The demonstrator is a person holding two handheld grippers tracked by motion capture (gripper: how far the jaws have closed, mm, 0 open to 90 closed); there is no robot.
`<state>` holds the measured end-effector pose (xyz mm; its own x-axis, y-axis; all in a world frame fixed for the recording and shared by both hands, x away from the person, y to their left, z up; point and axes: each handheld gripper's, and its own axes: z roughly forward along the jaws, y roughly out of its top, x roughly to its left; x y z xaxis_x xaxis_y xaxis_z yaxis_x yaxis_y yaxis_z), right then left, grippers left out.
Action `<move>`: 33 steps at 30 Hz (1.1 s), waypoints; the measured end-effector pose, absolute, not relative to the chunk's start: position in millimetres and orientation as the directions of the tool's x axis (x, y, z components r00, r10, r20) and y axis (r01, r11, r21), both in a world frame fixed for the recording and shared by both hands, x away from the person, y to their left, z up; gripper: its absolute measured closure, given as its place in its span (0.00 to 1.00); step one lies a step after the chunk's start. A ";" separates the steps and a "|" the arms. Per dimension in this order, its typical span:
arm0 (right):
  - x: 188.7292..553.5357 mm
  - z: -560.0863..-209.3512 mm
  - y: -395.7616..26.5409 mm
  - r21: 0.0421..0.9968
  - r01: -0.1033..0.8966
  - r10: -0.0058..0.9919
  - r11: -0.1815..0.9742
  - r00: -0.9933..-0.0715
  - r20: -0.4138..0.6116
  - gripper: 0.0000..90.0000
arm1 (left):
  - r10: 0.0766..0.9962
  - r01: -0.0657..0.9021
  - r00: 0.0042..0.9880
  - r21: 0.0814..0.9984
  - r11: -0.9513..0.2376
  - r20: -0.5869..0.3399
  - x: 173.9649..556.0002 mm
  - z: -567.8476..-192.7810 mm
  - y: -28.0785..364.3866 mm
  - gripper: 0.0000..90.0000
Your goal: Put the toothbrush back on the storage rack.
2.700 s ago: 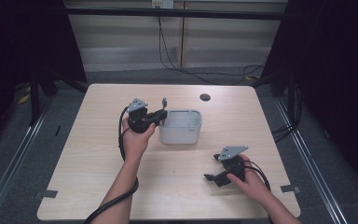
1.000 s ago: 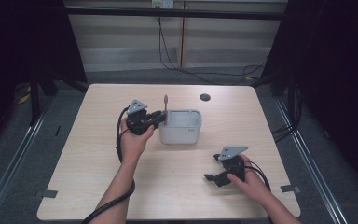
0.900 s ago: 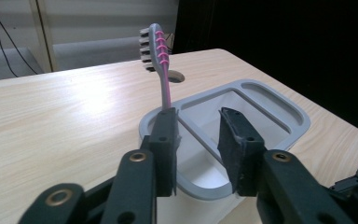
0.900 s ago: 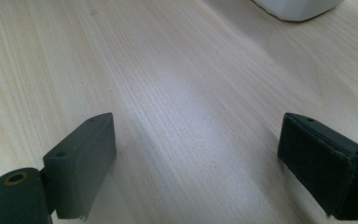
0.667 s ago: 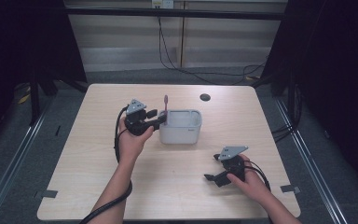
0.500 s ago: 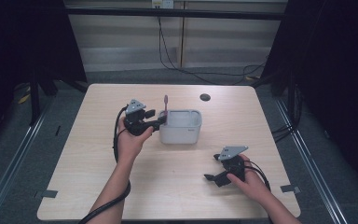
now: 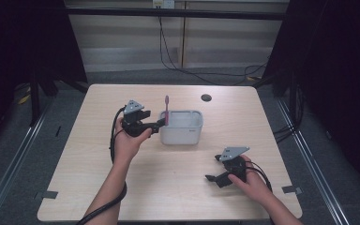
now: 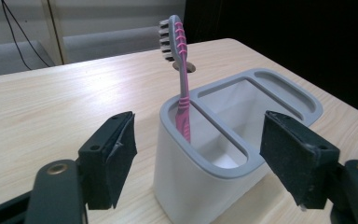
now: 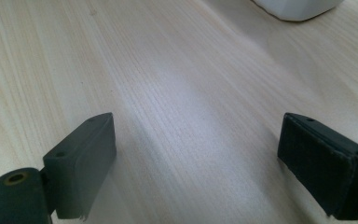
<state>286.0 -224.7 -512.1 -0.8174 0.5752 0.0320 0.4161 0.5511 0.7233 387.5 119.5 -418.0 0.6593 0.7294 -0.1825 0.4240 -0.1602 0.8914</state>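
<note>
A pink and grey toothbrush (image 7: 167, 109) (image 8: 182, 93) stands nearly upright, bristles up, in the narrow end compartment of a white holder (image 7: 180, 136) (image 8: 186, 191) near the table's middle. My left gripper (image 7: 160, 123) (image 8: 200, 140) sits level just left of the holder. Its jaws have just been opening and now stand wide, one on each side of the holder's end, with neither pad touching the brush or the holder. My right gripper (image 7: 211, 178) (image 9: 196, 140) rests open near the front right of the table, with bare wood between its jaws.
A dark round hole (image 7: 206, 97) (image 8: 189, 67) sits in the tabletop behind the holder. The holder's larger compartment (image 8: 242, 112) holds nothing. The wooden table (image 7: 98, 187) drops off to dark floor, with rails along each side.
The left gripper has let go of the toothbrush, which now stands by itself in the holder. Its jaws have spread apart. The right gripper has stayed put.
</note>
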 end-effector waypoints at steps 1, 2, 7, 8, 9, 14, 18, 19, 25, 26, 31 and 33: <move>286.0 -512.1 -224.6 0.723 0.416 0.575 0.551 -0.817 0.032 0.12 | 0.728 0.424 0.661 0.891 -0.162 -0.182 387.4 -417.9 120.0 0.28; 285.9 -512.0 -224.7 0.723 0.417 0.576 0.551 -0.817 0.032 0.12 | 0.730 0.427 0.659 0.889 -0.163 -0.182 386.9 -417.7 120.3 0.28; 285.8 -512.0 -224.7 0.723 0.418 0.577 0.550 -0.816 0.032 0.12 | 0.723 0.429 0.667 0.887 -0.172 -0.182 384.7 -417.4 122.7 0.26; 285.8 -512.0 -224.7 0.723 0.417 0.577 0.551 -0.816 0.032 0.12 | 0.721 0.428 0.669 0.886 -0.175 -0.181 384.2 -417.7 122.9 0.26; 285.8 -512.0 -224.7 0.723 0.418 0.577 0.551 -0.816 0.032 0.12 | 0.719 0.429 0.671 0.886 -0.177 -0.181 383.4 -418.0 123.2 0.26; 285.8 -512.0 -224.7 0.723 0.418 0.577 0.551 -0.816 0.032 0.12 | 0.712 0.436 0.677 0.881 -0.185 -0.186 381.3 -419.3 127.0 0.24; 285.8 -512.0 -224.6 0.723 0.418 0.577 0.550 -0.816 0.032 0.12 | 0.711 0.442 0.677 0.877 -0.187 -0.190 379.5 -420.8 130.6 0.23; 285.8 -512.0 -224.6 0.723 0.418 0.577 0.550 -0.816 0.032 0.12 | 0.712 0.444 0.676 0.876 -0.187 -0.190 378.8 -421.1 131.6 0.23; 285.8 -512.0 -224.6 0.723 0.418 0.577 0.550 -0.816 0.032 0.12 | 0.710 0.453 0.678 0.869 -0.200 -0.191 375.8 -424.0 137.5 0.22; 285.7 -512.0 -224.6 0.723 0.418 0.577 0.550 -0.816 0.032 0.12 | 0.709 0.454 0.678 0.868 -0.200 -0.192 375.2 -424.6 138.4 0.22; 285.7 -512.0 -224.6 0.723 0.418 0.578 0.550 -0.816 0.032 0.12 | 0.703 0.468 0.681 0.860 -0.202 -0.206 372.0 -427.1 141.1 0.19; 285.7 -512.0 -224.6 0.723 0.418 0.578 0.550 -0.816 0.032 0.12 | 0.699 0.467 0.687 0.858 -0.216 -0.198 371.0 -427.8 142.9 0.18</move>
<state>285.7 -224.6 -512.0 -0.8157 0.5776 0.0321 0.4181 0.5502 0.7228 371.0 142.9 -427.8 0.6873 0.6988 -0.1985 0.4669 -0.2156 0.8576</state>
